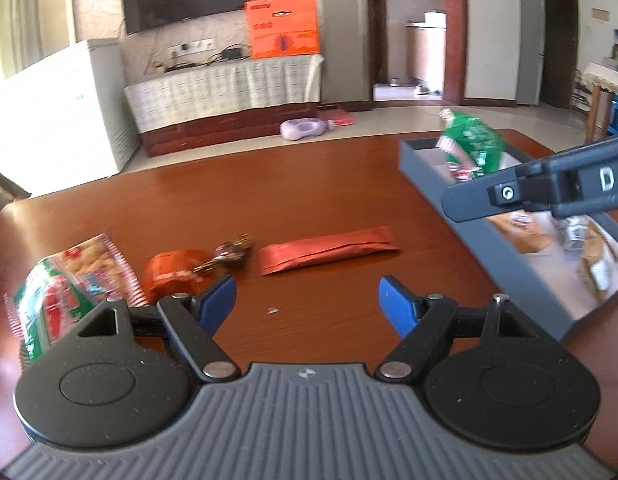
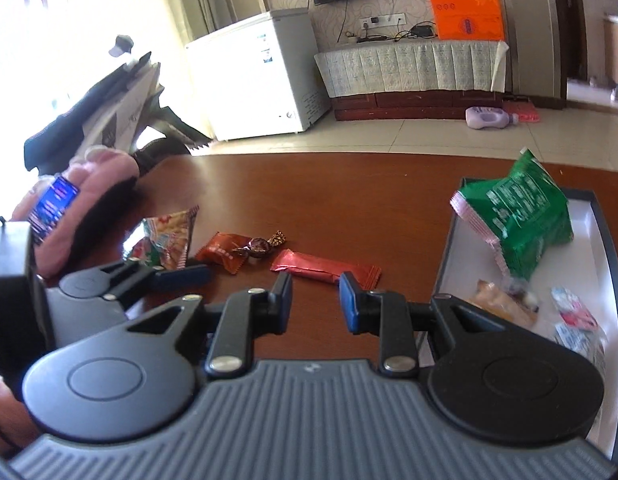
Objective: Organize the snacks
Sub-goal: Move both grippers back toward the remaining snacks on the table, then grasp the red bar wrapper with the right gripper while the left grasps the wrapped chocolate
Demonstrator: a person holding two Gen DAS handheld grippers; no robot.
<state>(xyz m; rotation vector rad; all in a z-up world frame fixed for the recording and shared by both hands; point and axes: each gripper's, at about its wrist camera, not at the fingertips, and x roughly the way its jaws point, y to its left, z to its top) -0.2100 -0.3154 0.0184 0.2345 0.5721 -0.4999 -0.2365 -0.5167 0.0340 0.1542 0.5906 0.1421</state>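
On the brown table (image 1: 329, 176) lie a red snack bar (image 1: 327, 249) (image 2: 325, 267), a wrapped candy (image 1: 229, 258) (image 2: 259, 246), an orange packet (image 1: 173, 274) (image 2: 225, 255) and a green-and-red snack bag (image 1: 69, 284) (image 2: 169, 240). A grey tray (image 1: 509, 256) (image 2: 589, 256) at the right holds a green bag (image 1: 473, 142) (image 2: 521, 220) and several small snacks (image 2: 505, 304). My left gripper (image 1: 307, 306) (image 2: 181, 274) is open and empty, just short of the loose snacks. My right gripper (image 2: 315, 300) (image 1: 461, 200) is open and empty, near the bar's end.
A cloth-covered TV cabinet (image 1: 225, 84) with an orange box (image 1: 283, 26) stands beyond the table, a white freezer (image 1: 57, 116) to its left. A purple bottle (image 1: 305, 129) lies on the floor. A gloved hand (image 2: 81, 216) holds the left gripper.
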